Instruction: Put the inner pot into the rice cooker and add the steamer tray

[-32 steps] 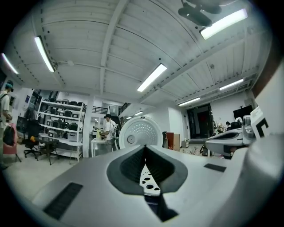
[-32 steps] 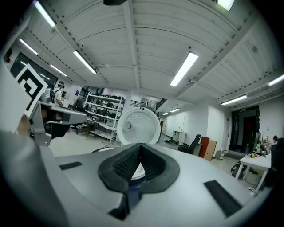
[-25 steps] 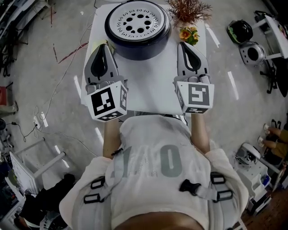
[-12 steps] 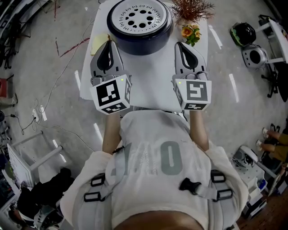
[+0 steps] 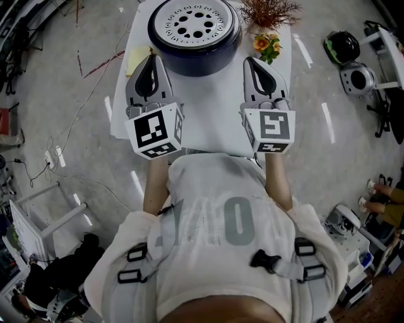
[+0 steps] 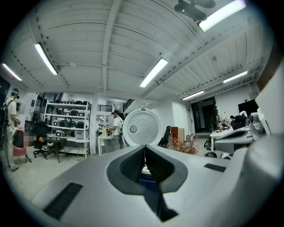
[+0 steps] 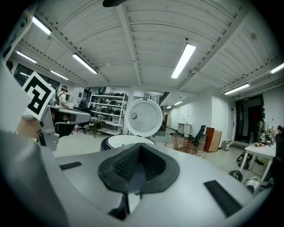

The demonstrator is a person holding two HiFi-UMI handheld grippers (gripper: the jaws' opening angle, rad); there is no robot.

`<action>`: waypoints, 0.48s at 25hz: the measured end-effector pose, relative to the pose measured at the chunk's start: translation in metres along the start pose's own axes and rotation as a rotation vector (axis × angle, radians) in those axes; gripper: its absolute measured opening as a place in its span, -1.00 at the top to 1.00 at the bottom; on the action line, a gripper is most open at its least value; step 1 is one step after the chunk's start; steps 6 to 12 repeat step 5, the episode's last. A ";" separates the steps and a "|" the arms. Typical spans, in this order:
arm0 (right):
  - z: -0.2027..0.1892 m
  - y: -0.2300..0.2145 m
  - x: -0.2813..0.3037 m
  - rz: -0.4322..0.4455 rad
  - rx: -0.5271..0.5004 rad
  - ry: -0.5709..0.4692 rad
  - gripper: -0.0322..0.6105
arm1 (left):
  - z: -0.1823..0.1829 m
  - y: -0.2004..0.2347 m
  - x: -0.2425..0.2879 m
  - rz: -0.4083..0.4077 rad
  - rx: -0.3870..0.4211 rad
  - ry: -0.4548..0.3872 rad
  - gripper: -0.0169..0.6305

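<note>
- Left gripper [image 5: 153,58]: I read its jaws as fully together, pad against pad, with nothing between them. It is level over the near left part of the white table [image 5: 208,120] and points towards the rice cooker [image 5: 197,58].
- Right gripper [image 5: 251,62]: its jaws are likewise pressed together and hold nothing. It is over the near right part of the table, just short of the cooker.
- Both grippers lie roughly parallel, well apart from each other, and neither touches the cooker.
- Rice cooker: the dark round body stands at the far end of the table, between the lines of the two grippers.
- Steamer tray [image 5: 189,23]: the white perforated disc is seated in the cooker's mouth, flat and centred. What lies beneath it is hidden.
- Lid [image 6: 140,128]: it stands open and upright behind the cooker, its dotted inner face towards me.
- A dried plant [image 5: 265,9] and orange flowers [image 5: 265,45] sit at the far right of the table, beside the cooker.
- A pale yellow item [image 5: 138,57] lies at the table's left edge.
</note>
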State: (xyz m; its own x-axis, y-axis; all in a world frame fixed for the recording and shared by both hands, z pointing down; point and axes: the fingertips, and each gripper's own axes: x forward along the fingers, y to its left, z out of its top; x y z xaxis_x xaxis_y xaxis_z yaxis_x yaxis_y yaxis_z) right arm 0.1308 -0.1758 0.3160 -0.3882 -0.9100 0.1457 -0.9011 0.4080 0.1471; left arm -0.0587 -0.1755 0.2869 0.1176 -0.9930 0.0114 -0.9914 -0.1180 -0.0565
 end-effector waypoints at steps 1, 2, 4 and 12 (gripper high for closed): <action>0.000 0.000 0.000 0.001 0.000 -0.001 0.88 | -0.001 -0.001 0.001 0.000 0.001 0.003 0.88; -0.001 -0.001 0.001 0.002 0.000 -0.001 0.88 | -0.001 -0.002 0.001 0.000 0.001 0.004 0.88; -0.001 -0.001 0.001 0.003 0.000 0.001 0.88 | 0.000 -0.003 0.003 0.000 0.002 0.005 0.88; -0.001 -0.002 0.002 0.003 0.001 0.001 0.88 | 0.000 -0.003 0.004 0.000 0.002 0.005 0.89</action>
